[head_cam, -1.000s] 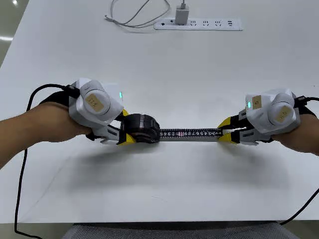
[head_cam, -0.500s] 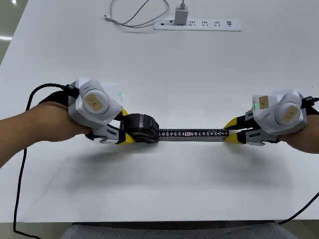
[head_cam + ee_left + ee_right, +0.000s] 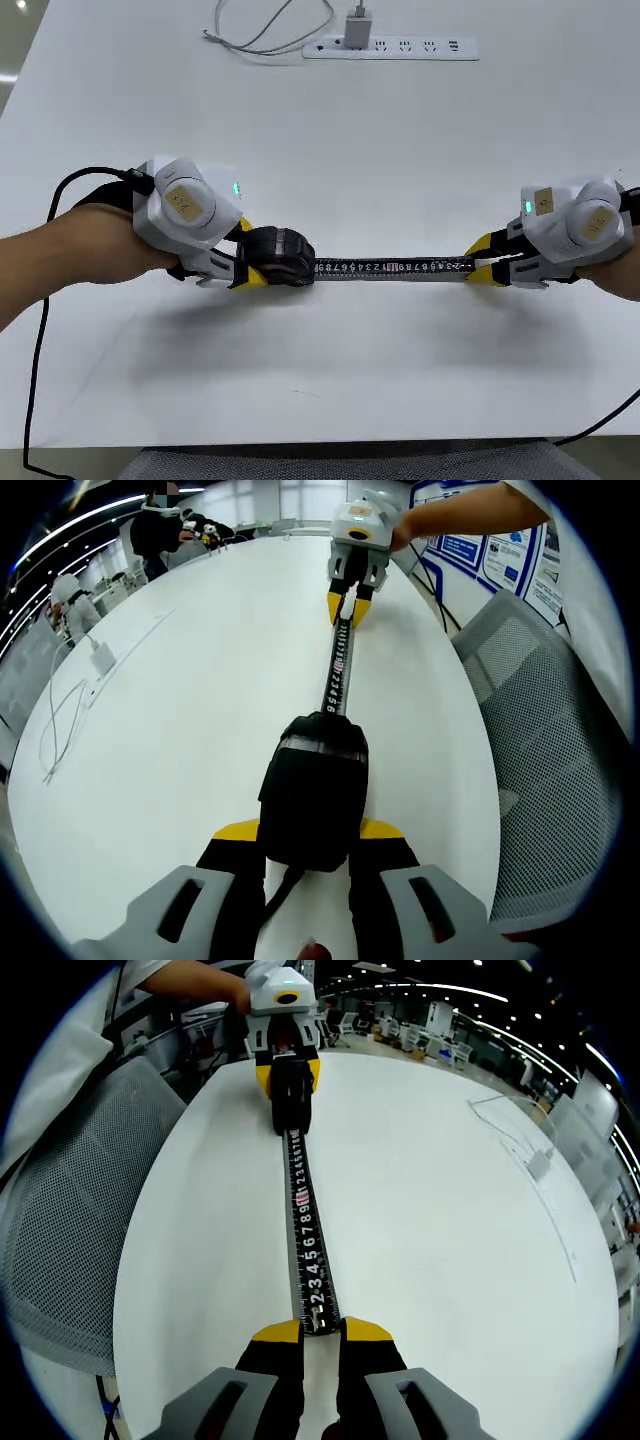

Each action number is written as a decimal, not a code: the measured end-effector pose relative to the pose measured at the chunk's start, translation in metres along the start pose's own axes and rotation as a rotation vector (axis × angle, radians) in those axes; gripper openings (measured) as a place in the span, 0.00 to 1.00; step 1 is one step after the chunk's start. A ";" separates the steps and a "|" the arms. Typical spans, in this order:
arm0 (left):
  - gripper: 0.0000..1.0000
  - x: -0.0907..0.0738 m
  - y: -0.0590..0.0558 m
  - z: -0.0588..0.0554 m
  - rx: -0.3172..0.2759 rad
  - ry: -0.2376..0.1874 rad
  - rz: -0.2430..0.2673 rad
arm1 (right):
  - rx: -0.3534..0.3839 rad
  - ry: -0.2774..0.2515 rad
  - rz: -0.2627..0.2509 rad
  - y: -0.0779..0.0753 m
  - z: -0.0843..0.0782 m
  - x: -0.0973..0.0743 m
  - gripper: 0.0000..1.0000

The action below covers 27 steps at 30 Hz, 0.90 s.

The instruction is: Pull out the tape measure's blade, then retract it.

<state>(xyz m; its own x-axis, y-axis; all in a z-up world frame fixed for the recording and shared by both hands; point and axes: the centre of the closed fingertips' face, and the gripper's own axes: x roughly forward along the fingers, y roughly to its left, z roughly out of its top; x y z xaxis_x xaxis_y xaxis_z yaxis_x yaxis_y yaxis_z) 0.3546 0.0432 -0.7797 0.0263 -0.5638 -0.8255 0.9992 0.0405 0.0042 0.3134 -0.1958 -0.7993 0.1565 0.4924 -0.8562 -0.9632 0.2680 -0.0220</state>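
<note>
Tape measure (image 3: pixel 283 257) stretched between your two grippers, low over the white table (image 3: pixel 350 150).
Head view: your left gripper (image 3: pixel 251 256) at 9 o'clock clamps the black case (image 3: pixel 292 258). Your right gripper (image 3: pixel 482 264) at 3 o'clock pinches the tip of the blade (image 3: pixel 390 267), which runs level between them. Left gripper view: your jaws press both sides of the case, with the blade running toward 12 o'clock. Right gripper view: your yellow-tipped jaws sit nearly together on the blade's end, with the case far off at 12 o'clock.

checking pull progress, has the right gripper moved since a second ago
Yes. The right gripper moved right, pulling the numbered blade away from the black tape measure case, which kept its place relative to the white power strip.
</note>
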 end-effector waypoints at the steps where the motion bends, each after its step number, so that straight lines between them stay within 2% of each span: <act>1: 0.27 0.000 0.000 0.000 0.000 0.000 0.000 | 0.003 -0.003 0.000 0.000 -0.001 -0.001 0.07; 27: 0.27 0.000 0.000 -0.001 0.013 0.016 -0.006 | 0.023 0.033 -0.017 -0.003 -0.029 -0.018 0.07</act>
<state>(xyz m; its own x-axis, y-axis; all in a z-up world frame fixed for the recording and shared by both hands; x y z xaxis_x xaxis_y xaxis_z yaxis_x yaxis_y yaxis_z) 0.3547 0.0435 -0.7802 0.0196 -0.5511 -0.8342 0.9996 0.0258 0.0064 0.3074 -0.2299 -0.7991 0.1647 0.4601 -0.8725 -0.9552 0.2949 -0.0248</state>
